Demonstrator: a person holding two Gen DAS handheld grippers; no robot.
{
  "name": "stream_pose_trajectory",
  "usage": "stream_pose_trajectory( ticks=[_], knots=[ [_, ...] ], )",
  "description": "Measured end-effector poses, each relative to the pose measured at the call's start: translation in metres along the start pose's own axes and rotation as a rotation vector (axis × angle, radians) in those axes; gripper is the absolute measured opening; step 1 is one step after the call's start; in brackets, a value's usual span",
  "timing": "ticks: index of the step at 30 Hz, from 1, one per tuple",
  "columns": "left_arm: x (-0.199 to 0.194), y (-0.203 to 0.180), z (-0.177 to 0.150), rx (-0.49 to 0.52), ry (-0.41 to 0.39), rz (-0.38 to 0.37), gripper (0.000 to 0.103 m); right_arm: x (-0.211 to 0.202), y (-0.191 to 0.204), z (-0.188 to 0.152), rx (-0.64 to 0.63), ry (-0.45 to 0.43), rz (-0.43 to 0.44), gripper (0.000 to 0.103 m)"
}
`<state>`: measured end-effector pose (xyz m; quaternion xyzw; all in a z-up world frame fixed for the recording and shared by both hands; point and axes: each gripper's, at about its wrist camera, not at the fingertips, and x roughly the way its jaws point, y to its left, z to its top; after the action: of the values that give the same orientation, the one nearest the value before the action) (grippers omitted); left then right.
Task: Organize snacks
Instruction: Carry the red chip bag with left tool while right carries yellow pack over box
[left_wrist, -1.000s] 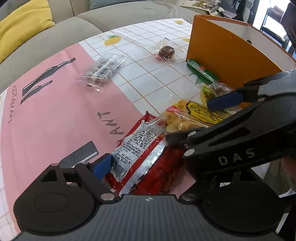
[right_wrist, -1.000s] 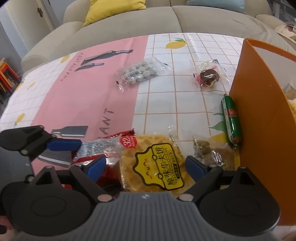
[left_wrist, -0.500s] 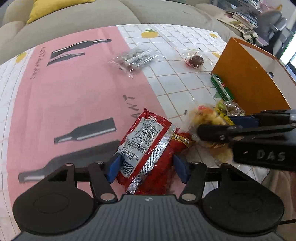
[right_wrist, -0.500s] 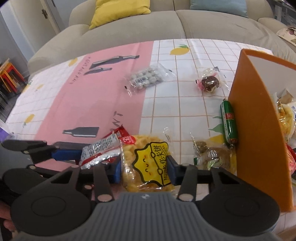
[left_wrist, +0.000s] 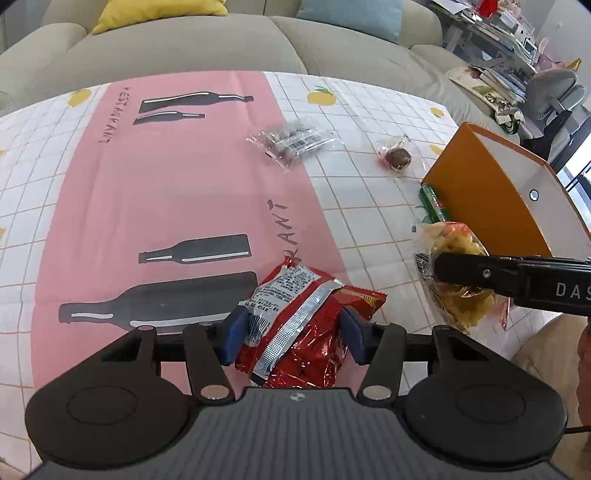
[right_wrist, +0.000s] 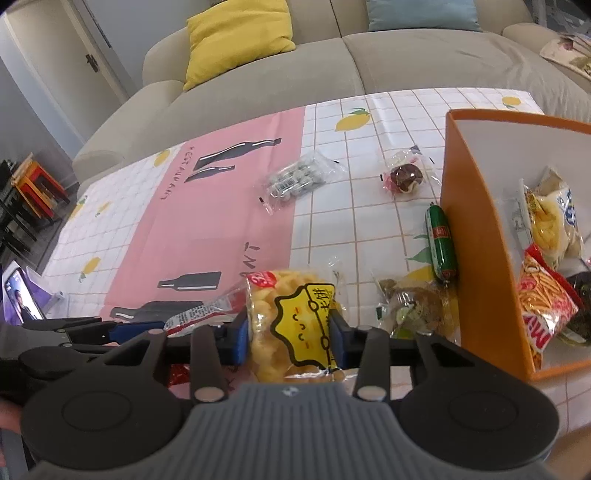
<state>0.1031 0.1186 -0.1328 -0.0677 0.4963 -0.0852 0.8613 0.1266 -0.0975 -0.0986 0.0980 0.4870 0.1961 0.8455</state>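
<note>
Both grippers' jaws have just been closing and rose, left gripper (left_wrist: 291, 334) now clamping red packet (left_wrist: 295, 332), right gripper (right_wrist: 288, 334) clamping yellow waffle pack (right_wrist: 291, 325), orange box (right_wrist: 476, 236) right of it, green sausage (right_wrist: 439, 243) and clear bag (right_wrist: 413, 306) ahead beside box.

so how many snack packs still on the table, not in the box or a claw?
4: clear pack of grey balls, chocolate ball pack, green sausage beside the box, and a crumpled clear pack near it. The claws may hide more.
</note>
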Motion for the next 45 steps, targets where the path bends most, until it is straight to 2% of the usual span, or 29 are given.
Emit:
stream_pose_trajectory(
  ticks=[5, 8, 9, 10, 11, 12, 17, 19, 23, 24, 28, 34, 35, 36, 37, 42, 45],
  knots=[
    [0.001, -0.009, -0.004, 0.049, 0.028, 0.017, 0.049, -0.005, -0.003, -0.004, 0.003, -0.002, 0.013, 0.039],
    [0.006, -0.018, -0.008, 0.135, 0.042, 0.039, 0.050, -0.004, -0.005, -0.009, -0.003, 0.007, 0.024, 0.039],
    [0.006, -0.020, -0.010, 0.167, 0.035, 0.042, 0.059, -0.003, -0.006, -0.011, -0.006, 0.014, 0.025, 0.039],
    [0.008, -0.023, -0.011, 0.212, 0.036, 0.045, 0.078, -0.001, -0.008, -0.014, -0.005, 0.025, 0.021, 0.038],
    [0.010, -0.026, -0.012, 0.252, 0.042, 0.043, 0.086, 0.002, -0.010, -0.016, -0.001, 0.037, 0.016, 0.038],
    [0.011, -0.027, -0.014, 0.287, 0.043, 0.041, 0.089, 0.005, -0.013, -0.020, 0.008, 0.047, 0.013, 0.038],
    [0.029, -0.035, -0.020, 0.460, 0.073, 0.069, 0.090, 0.017, -0.026, -0.031, 0.074, 0.072, 0.009, 0.038],
    [0.038, -0.036, -0.021, 0.489, 0.089, 0.070, 0.095, 0.017, -0.025, -0.030, 0.068, 0.069, 0.013, 0.038],
    [0.050, -0.034, -0.021, 0.513, 0.114, 0.045, 0.098, 0.019, -0.025, -0.032, 0.067, 0.067, 0.025, 0.038],
    [0.053, -0.032, -0.020, 0.504, 0.122, 0.044, 0.103, 0.019, -0.025, -0.032, 0.066, 0.067, 0.027, 0.038],
    [0.061, -0.016, -0.016, 0.399, 0.120, 0.029, 0.103, 0.021, -0.023, -0.033, 0.053, 0.069, 0.030, 0.039],
    [0.059, -0.015, -0.016, 0.379, 0.100, 0.022, 0.103, 0.023, -0.020, -0.035, 0.036, 0.069, 0.031, 0.040],
    [0.058, -0.016, -0.016, 0.374, 0.095, 0.025, 0.100, 0.023, -0.020, -0.035, 0.034, 0.069, 0.030, 0.040],
    [0.055, -0.017, -0.015, 0.366, 0.086, 0.032, 0.089, 0.023, -0.019, -0.035, 0.031, 0.068, 0.029, 0.040],
    [0.055, -0.017, -0.013, 0.353, 0.090, 0.041, 0.087, 0.023, -0.019, -0.035, 0.029, 0.068, 0.027, 0.040],
    [0.052, -0.017, -0.013, 0.286, 0.100, 0.068, 0.085, 0.019, -0.019, -0.033, 0.040, 0.067, 0.026, 0.038],
    [0.037, -0.012, -0.010, 0.204, 0.078, 0.052, 0.085, 0.012, -0.020, -0.031, 0.057, 0.057, 0.038, 0.036]
  ],
)
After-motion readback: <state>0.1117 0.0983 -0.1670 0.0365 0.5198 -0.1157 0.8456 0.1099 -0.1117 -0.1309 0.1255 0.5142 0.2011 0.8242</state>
